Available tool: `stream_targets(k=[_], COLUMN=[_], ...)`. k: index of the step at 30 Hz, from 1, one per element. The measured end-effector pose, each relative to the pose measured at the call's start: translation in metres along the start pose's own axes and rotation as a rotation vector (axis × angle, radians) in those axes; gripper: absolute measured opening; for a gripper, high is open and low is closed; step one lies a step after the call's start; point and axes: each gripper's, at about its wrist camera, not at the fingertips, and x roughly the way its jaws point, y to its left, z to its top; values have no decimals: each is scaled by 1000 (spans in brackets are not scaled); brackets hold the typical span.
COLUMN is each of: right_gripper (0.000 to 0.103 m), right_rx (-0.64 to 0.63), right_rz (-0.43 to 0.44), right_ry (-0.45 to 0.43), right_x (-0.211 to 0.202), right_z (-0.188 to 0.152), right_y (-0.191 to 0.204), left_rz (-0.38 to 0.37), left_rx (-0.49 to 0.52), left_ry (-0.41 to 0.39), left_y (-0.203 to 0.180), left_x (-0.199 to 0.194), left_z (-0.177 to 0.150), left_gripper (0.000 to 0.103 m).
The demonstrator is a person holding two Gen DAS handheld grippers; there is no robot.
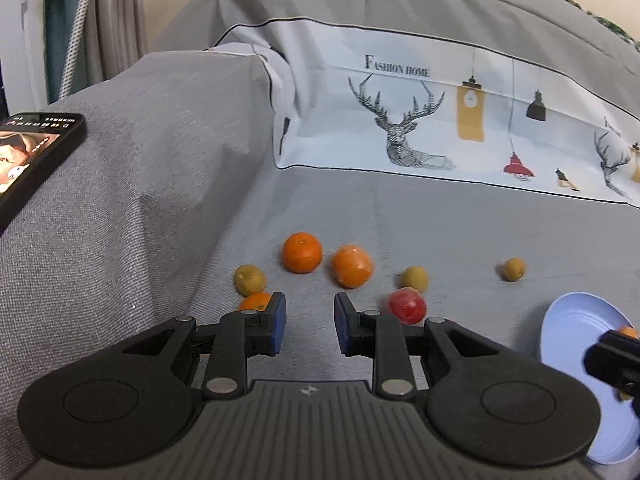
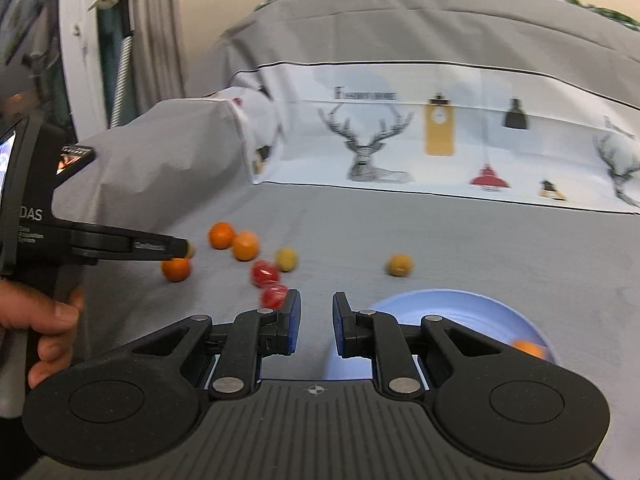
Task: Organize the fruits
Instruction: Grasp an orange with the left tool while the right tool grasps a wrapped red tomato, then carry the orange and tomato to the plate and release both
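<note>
Three oranges (image 1: 302, 252) (image 1: 352, 266) (image 1: 254, 302), several yellow-green fruits (image 1: 249, 279) and a red fruit (image 1: 406, 306) lie on the grey cover. My left gripper (image 1: 310, 320) hovers just before them, open, with nothing between its blue pads. The light blue plate (image 1: 580, 320) lies at the right with my right gripper (image 1: 598, 356) over it. In the right wrist view the right gripper (image 2: 316, 320) has its jaws close together and empty, above the plate's (image 2: 440, 304) left rim. One orange (image 2: 528, 348) lies in the plate. Two red fruits (image 2: 265, 273) (image 2: 273, 295) lie left of it. The left gripper (image 2: 182, 249) reaches in from the left, held by a hand (image 2: 48, 320).
A phone (image 1: 36, 148) rests on the grey-covered armrest (image 1: 120, 200) at the left. A white cloth with a deer print (image 1: 400, 120) runs along the back. A lone yellow fruit (image 2: 399, 265) lies beyond the plate.
</note>
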Motion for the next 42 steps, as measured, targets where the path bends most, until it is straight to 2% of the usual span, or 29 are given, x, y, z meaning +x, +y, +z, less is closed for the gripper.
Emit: stream_targets(k=[5,8,11,12,14,22,26,29,31,32,35,39,42], right_gripper=[19,19,26,29,34,39,39,33,33,32,32,32,32], right_rx=[-19,-15,-13,-23,-42,-82,-71,-67,-68,-65,-50,-22,-31], right_rz=[21,19,27,27,20,-10,-8,-6,-1,5,22,45,51], right_ry=[12,35,56,56,60,93,124,136,132,131,128,136,141], right_x=[25,42,58,64,75,115,129,134,132,131,122,104,87], right_z=[4,4,4,4,3,1,-2,-4,-4,-4,-2,0,1], right_y=[13,17,22,25,30,46,46,46,47,47,45,40,40], left_rz=[62,101,144,153,172,212,231,247,257,254,254,208,114], left_rx=[-6,-1,10,12,13,-5,-16,-29,-35,-39,-45,-49,-49], left_ry=[19,29,37,42,47,83,108,124,132,138,128,84,59], left_y=[0,-2,-6,-6,-7,-3,-2,0,2,4,6,6,5], left_x=[8,14,22,26,30,47,58,65,68,69,66,51,37], left_z=[1,1,2,2,2,4,4,4,4,4,4,3,2], left_gripper=[37,48,55,61,64,64,64,63,53,40,39,39,39])
